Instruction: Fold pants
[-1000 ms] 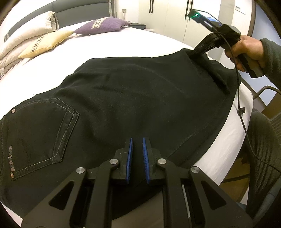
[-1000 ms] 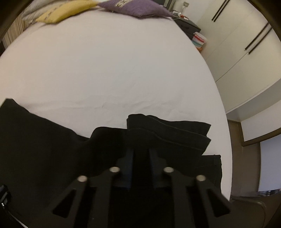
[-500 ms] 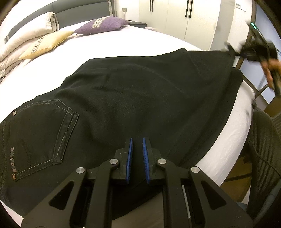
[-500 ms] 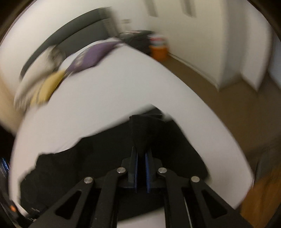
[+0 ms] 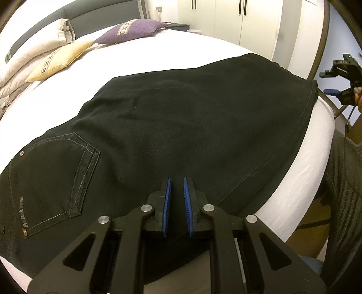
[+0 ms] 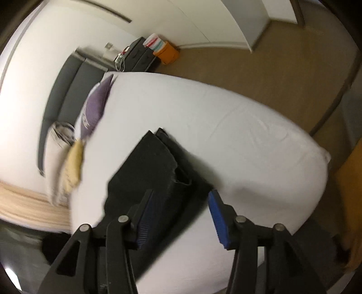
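Black pants (image 5: 181,126) lie flat across the white bed (image 5: 158,52), folded leg on leg, back pocket (image 5: 56,178) at the left. My left gripper (image 5: 176,187) hovers at the near edge of the pants, its blue pads (image 5: 167,199) a narrow gap apart with nothing between them. My right gripper (image 6: 181,208) is open and empty, lifted off the bed's right end above the leg hems (image 6: 158,167). It also shows at the far right of the left wrist view (image 5: 339,79).
Pillows, yellow (image 5: 61,58) and purple (image 5: 133,29), lie at the headboard. White wardrobes (image 5: 237,18) stand behind. A nightstand with an orange box (image 6: 167,53) is beside the bed. A dark chair (image 5: 344,181) is at the right.
My right gripper has let go of the leg hems, opened and pulled away to the right. The pants leg now lies stretched flat. My left gripper has stayed in place.
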Tool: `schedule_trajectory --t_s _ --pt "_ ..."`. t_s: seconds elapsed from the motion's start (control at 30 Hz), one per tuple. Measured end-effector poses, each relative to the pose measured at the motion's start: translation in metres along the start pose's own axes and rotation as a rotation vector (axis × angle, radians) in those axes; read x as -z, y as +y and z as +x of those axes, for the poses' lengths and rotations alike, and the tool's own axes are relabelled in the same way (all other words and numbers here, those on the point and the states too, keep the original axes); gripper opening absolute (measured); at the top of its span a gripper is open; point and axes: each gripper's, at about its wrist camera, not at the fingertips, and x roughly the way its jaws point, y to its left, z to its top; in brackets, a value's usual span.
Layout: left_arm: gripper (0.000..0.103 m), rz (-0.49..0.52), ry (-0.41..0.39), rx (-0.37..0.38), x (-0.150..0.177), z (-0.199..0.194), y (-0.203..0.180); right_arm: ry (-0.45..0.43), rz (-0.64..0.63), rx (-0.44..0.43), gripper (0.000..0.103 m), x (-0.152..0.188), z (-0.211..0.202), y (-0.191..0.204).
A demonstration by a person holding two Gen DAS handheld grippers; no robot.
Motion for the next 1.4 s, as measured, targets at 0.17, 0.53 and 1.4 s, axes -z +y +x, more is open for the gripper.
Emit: schedule_trajectory --t_s 0.17,0.53,1.4 --pt "0.011 0.010 0.008 -0.013 -0.003 0.002 -0.003 0.048 0.112 -0.063 0.052 0.004 0.014 -0.010" --pt "0.011 0.009 0.008 -0.012 -0.002 0.003 -0.003 0.075 0.198 -0.142 0.052 0.001 0.028 -0.011" --pt "0.011 0.006 0.002 -0.003 -0.001 0.002 0.000 0.108 0.188 -0.101 0.052 0.006 0.044 0.006"
